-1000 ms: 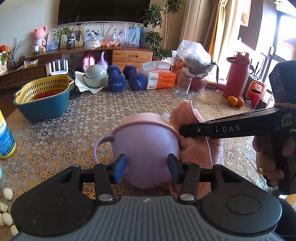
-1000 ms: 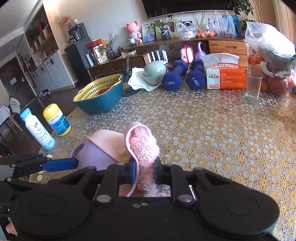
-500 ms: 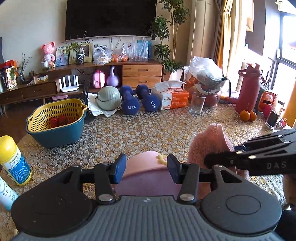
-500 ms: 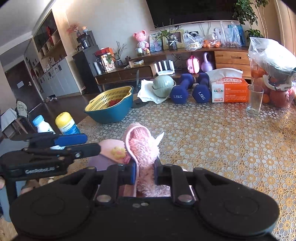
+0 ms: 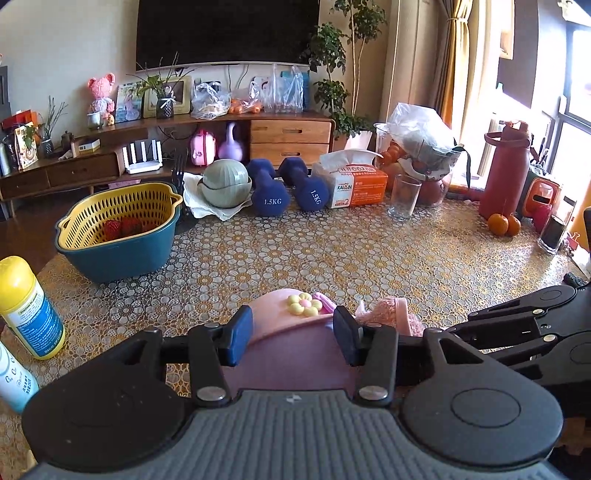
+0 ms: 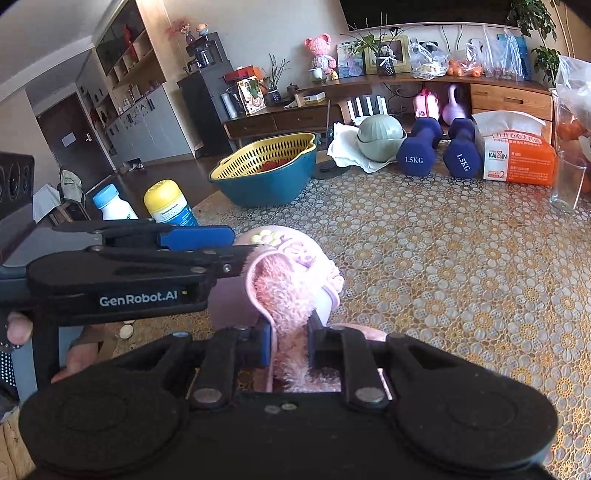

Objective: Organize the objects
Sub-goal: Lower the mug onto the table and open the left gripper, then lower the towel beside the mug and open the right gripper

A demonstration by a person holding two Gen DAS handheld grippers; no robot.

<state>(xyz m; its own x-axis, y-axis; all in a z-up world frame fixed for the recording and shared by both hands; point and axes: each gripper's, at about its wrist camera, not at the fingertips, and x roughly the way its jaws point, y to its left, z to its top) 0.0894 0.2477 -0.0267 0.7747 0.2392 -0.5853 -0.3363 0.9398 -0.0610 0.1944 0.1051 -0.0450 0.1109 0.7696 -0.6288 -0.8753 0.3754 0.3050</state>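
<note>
Pink fuzzy slipper (image 6: 284, 291) is pinched tight by the right gripper (image 6: 288, 343) at lower centre, second slipper (image 5: 295, 317) framed between the left gripper's (image 5: 291, 339) wide-open jaws, nothing clamped. Pairing step, probably; closing left is needed next.

A dark television screen (image 5: 227, 31) hangs on a pale wall (image 5: 66, 55) above a low wooden sideboard (image 5: 288, 134) with drawers. A potted tree (image 5: 336, 74) stands beside yellow curtains (image 5: 452, 55). Daylight enters through the window (image 5: 576, 122) on the right. Open shelving (image 6: 125, 59) and a dark door (image 6: 68, 138) occupy the far left side; the floor (image 6: 166, 177) is dark wood.
</note>
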